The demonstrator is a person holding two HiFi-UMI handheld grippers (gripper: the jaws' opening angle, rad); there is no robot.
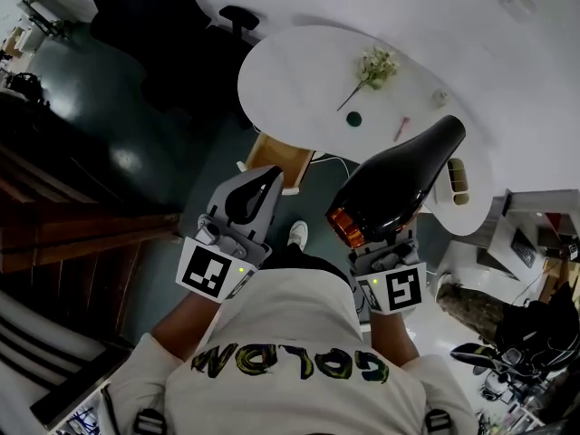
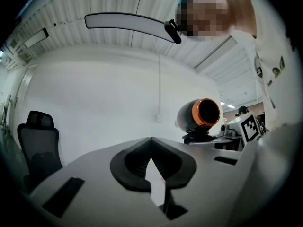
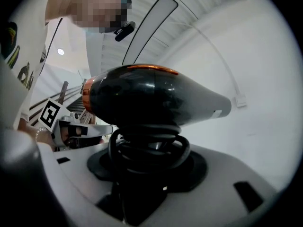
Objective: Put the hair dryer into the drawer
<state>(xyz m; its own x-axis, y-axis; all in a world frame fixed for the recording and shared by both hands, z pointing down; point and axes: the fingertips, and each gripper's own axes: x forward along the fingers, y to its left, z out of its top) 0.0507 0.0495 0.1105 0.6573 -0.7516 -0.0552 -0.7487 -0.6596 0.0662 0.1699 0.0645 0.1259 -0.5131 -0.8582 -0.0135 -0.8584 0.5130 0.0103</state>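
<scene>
**Right tool** [image 3: 144,161], jaws wide, clamps the cord-wound handle of the dryer [image 3: 151,96], held in the air above the floor [image 1: 100,125], nozzle toward the surface [image 1: 290,80]. **Left tool** [image 2: 151,144], jaws together, holds nothing. **Probable risks:** the looped cord [image 3: 147,148] lets the top-heavy body twist or slip in the grip; the nozzle strikes the surface edge above what appears to be the open wooden drawer [image 1: 276,157]. **Count:** two tools, one dryer, one drawer, one surface, one flower sprig [image 1: 373,66], one chair [image 1: 163,25].

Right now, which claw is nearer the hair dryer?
Right: the right claw is clamped on the hair dryer; the left claw, shut and empty, is beside it, apart.
</scene>
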